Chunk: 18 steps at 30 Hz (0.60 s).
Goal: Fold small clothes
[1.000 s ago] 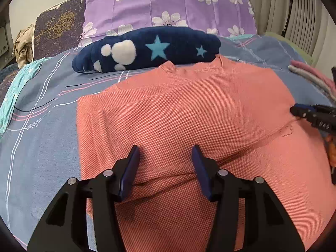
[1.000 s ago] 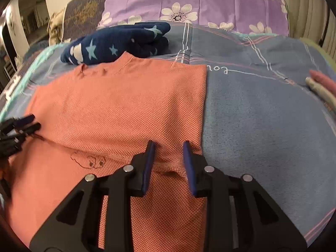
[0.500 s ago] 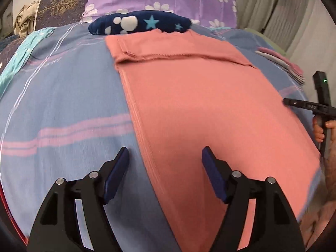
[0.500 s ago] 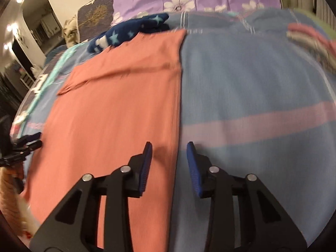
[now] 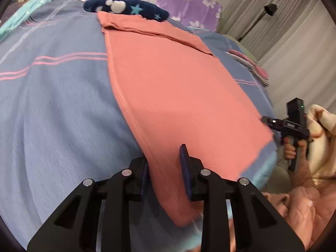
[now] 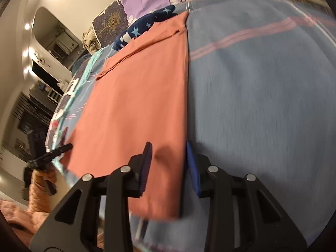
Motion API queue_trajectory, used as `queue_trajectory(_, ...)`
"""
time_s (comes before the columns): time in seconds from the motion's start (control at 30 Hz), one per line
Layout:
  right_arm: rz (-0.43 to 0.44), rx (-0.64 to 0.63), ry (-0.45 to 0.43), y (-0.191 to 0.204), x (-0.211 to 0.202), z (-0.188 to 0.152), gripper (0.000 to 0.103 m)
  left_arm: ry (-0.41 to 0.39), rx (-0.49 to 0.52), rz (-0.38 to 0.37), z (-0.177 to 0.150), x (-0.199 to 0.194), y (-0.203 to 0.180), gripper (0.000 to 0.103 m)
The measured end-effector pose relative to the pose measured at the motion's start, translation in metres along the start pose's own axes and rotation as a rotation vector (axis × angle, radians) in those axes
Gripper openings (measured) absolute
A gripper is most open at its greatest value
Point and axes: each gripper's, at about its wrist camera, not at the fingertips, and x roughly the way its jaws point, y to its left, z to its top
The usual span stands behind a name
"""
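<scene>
Salmon-pink knit, the garment (image 5: 178, 88) lies flat on the blue striped bed cover (image 5: 52, 105) as a long narrow strip, its sides apparently folded in already, the far end by the navy star-print fleece (image 5: 128, 7). The left tool (image 5: 163, 168) has just been closing, jaws astride the near left corner; firm pressure cannot be told. The right tool (image 6: 169, 163) straddles the near right corner, part-open, grip unclear. What seems left: the lengthwise fold, near end to far.
</scene>
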Motion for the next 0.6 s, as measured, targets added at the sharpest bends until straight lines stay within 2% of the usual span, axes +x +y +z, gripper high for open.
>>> queue_trajectory(0.13,0.037,0.002,0.031,0.005,0.003,-0.001,0.046,0.019,0.016,-0.054,0.0,0.012,-0.004,0.037)
queue_trajectory(0.27,0.038,0.015,0.044,0.007,0.001,-0.003,0.046,0.009,-0.039,-0.11,0.009,0.021,0.003,0.037)
queue_trajectory(0.4,0.039,-0.006,0.066,0.006,0.0,-0.004,0.045,0.003,-0.034,-0.145,0.006,0.022,0.006,0.037)
queue_trajectory(0.43,0.046,-0.004,0.065,0.005,0.004,0.0,0.046,-0.004,-0.046,-0.164,0.01,0.024,0.008,0.037)
queue_trajectory(0.47,0.066,-0.004,0.066,0.006,0.01,0.006,0.052,-0.009,-0.051,-0.177,0.012,0.026,0.01,0.037)
queue_trajectory(0.5,0.096,-0.014,0.068,0.008,0.018,0.013,0.054,-0.015,-0.048,-0.191,0.015,0.03,0.01,0.036)
queue_trajectory(0.57,0.108,-0.017,0.065,0.01,0.028,0.022,0.052,-0.018,-0.027,-0.181,0.02,0.038,0.009,0.022)
queue_trajectory(0.6,0.1,-0.012,0.063,0.012,0.03,0.025,0.041,-0.015,-0.016,-0.149,0.023,0.041,0.007,0.01)
